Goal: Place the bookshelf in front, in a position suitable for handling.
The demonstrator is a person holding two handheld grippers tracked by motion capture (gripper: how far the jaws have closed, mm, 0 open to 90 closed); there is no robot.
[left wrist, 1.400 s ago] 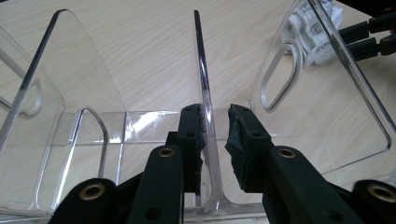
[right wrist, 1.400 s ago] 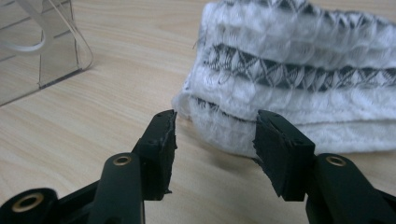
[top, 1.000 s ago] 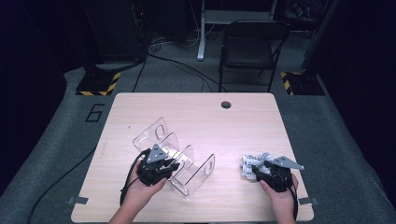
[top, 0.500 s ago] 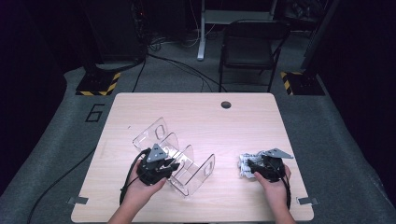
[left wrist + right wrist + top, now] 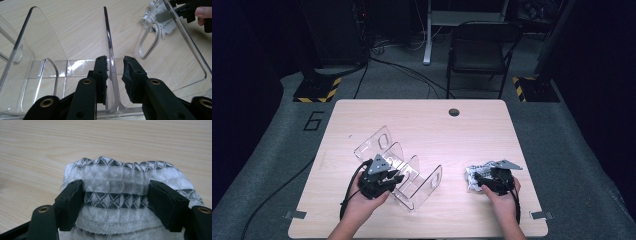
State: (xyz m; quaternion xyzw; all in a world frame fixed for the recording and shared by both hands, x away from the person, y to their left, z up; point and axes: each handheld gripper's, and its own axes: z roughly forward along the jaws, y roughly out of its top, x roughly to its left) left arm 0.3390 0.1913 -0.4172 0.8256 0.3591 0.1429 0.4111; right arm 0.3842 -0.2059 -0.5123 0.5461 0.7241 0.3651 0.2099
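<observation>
A: Cloth (image 5: 117, 192) position?
B: Bunched on the table (image 5: 422, 120), directly between the jaws of the right gripper (image 5: 116, 200). White waffle weave with dark triangle bands. Seen from above at (image 5: 478, 176), just ahead of the right gripper (image 5: 493, 181), near the front right edge.

A: Right gripper state?
B: Jaws wide, just been opening. Cloth bulging between them, fabric touching both pads (image 5: 72, 202) at the sides. Firm grip or mere contact: cannot tell; reads as released, cloth resting on the table.

A: Left gripper?
B: Left gripper (image 5: 115, 72) set astride one upright divider of the clear rack (image 5: 50, 70). Jaws part closed. Left pad against the divider, right pad standing slightly off it, so not clamped. From above, left gripper (image 5: 384, 176) at the near side of the rack (image 5: 412, 170).

A: Rack layout relative to the left gripper?
B: Further clear dividers to either side of the jaws, each with a rounded cut-out. Rack base flat on the table under the fingertips.

A: Relation between the two grippers?
B: Well apart. Cloth and right gripper beyond the rack at the upper right of the left gripper view, seen through the clear wall.

A: Surroundings?
B: Wooden top, round hole (image 5: 454, 112) near the far edge. Chair (image 5: 477, 50) beyond the table.
</observation>
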